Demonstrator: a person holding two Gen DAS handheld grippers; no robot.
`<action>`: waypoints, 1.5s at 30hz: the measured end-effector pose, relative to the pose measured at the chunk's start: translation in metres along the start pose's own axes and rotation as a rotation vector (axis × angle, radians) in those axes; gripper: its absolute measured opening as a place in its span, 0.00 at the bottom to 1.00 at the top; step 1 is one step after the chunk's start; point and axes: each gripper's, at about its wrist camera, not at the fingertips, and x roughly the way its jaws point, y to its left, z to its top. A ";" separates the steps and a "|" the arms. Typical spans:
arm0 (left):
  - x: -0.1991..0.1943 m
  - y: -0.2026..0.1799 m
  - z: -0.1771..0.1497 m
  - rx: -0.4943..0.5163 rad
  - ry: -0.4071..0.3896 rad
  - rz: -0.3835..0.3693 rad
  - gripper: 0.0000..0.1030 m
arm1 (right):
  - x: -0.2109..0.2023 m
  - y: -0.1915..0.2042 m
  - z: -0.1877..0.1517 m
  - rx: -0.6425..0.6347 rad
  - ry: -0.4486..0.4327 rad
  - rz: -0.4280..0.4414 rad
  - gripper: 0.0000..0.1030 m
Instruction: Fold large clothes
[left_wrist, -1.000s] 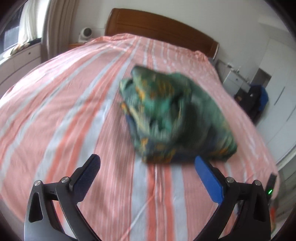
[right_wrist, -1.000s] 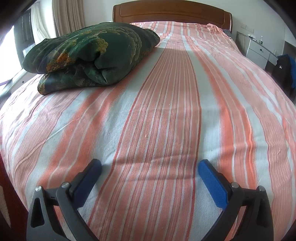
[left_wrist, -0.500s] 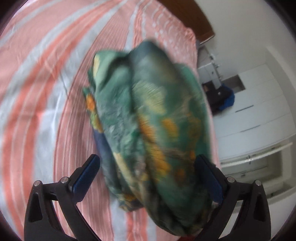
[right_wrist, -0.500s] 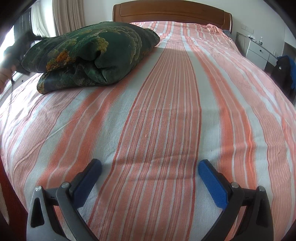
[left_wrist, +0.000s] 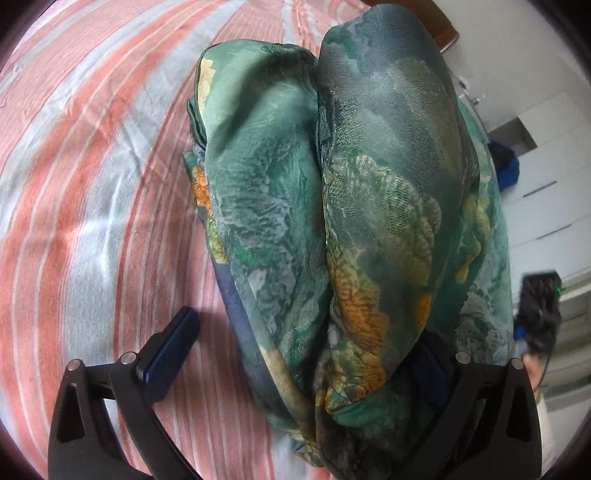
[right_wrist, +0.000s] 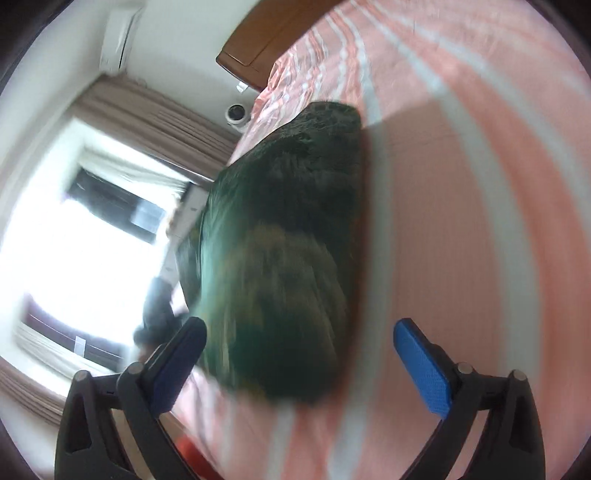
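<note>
A bunched green garment (left_wrist: 332, 221) with orange and yellow print lies on the pink-striped bed (left_wrist: 74, 184). My left gripper (left_wrist: 303, 354) is open, with the near end of the bundle between its jaws; the right finger is mostly hidden by cloth. In the right wrist view the garment (right_wrist: 280, 266) is blurred and dark, lying just ahead of my open right gripper (right_wrist: 299, 354), its near end between the jaws. Neither gripper is closed on the cloth.
The wooden headboard (right_wrist: 258, 40) is at the far end of the bed. A bright window with curtains (right_wrist: 85, 236) is on the left side. White wardrobes (left_wrist: 546, 206) and a dark blue item (left_wrist: 508, 166) stand to the right. The other gripper's hand (left_wrist: 535, 314) shows at right.
My left gripper has moved in close over the garment, which now fills its view. My right gripper has swung and tilted left toward the garment, from resting over bare bedsheet.
</note>
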 end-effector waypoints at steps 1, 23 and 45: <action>0.000 -0.002 0.001 -0.006 0.001 -0.001 0.98 | 0.023 -0.005 0.010 0.039 0.041 0.050 0.88; -0.060 -0.164 -0.031 0.275 -0.352 0.151 0.43 | 0.043 0.195 -0.063 -0.977 -0.162 -0.515 0.63; -0.118 -0.209 -0.076 0.345 -0.673 0.536 1.00 | -0.037 0.159 -0.024 -0.669 -0.372 -0.552 0.96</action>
